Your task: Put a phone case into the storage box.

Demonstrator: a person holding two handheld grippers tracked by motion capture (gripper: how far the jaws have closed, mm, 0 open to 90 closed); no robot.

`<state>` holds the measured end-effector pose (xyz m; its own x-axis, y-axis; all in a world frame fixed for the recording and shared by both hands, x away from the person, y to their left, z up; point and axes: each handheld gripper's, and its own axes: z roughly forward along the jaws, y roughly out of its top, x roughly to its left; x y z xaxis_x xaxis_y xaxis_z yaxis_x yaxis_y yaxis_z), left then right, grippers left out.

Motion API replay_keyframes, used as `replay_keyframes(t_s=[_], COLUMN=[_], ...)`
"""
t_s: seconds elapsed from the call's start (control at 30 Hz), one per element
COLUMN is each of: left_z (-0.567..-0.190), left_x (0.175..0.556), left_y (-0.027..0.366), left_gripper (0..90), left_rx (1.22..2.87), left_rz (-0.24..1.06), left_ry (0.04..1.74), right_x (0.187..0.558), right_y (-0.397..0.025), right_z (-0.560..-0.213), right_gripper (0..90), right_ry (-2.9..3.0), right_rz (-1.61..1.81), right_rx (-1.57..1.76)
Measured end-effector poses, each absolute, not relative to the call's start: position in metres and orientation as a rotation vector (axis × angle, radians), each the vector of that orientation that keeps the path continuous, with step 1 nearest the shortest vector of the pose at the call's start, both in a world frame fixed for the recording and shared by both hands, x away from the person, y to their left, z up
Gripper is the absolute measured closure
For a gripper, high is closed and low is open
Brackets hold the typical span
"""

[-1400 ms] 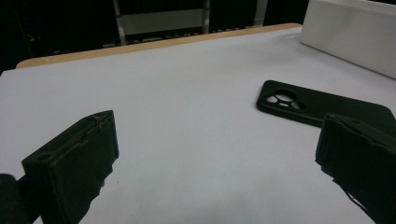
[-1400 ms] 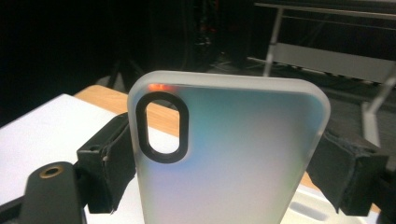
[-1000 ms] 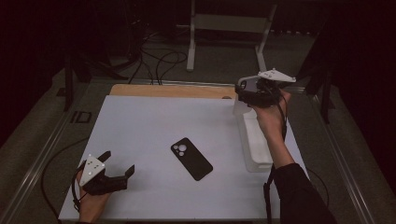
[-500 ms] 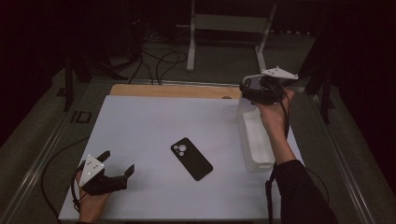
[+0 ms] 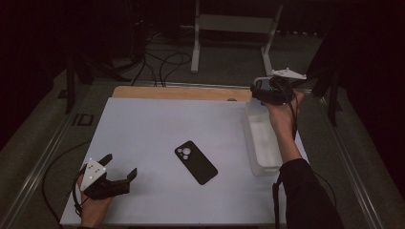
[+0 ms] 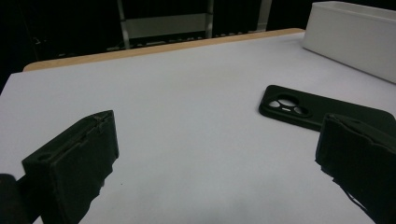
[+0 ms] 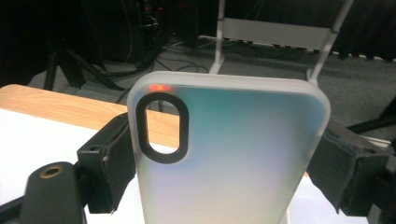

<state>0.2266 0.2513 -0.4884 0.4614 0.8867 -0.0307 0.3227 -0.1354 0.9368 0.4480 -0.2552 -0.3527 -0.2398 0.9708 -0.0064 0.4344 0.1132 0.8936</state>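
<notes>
- Since a second ago my right gripper (image 5: 260,90) has shifted a touch toward the far right corner of the table (image 5: 143,138); my left gripper (image 5: 117,174) and the black phone case (image 5: 196,162) have stayed put.
- My right gripper is clamped on the frosted phone case (image 7: 224,154), holding it upright by its two long edges, above the far end of the white bin (image 5: 262,143).
- My left gripper rests near the front left corner, jaws spread wide and holding nothing.
- I judge the frosted case light, thin and bendy, with smooth sides that could slip, so squeezing the long edges mid-height is the sound grip; too much squeeze would bow it.
- The black case lies flat mid-table, camera cutout toward the far side.
</notes>
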Motion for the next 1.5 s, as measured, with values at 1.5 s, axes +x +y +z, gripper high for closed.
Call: replay_keyframes(t_s=[1.5], left_z=[-0.487], left_x=[0.226], left_y=[0.251], left_gripper=[0.0], left_rx=[1.676], left_rz=[0.703], left_ry=[1.052], right_x=[0.484], right_y=[-0.263], right_z=[-0.426], right_gripper=[16.3], right_ry=[1.782], right_rz=[0.903], right_rx=[1.559])
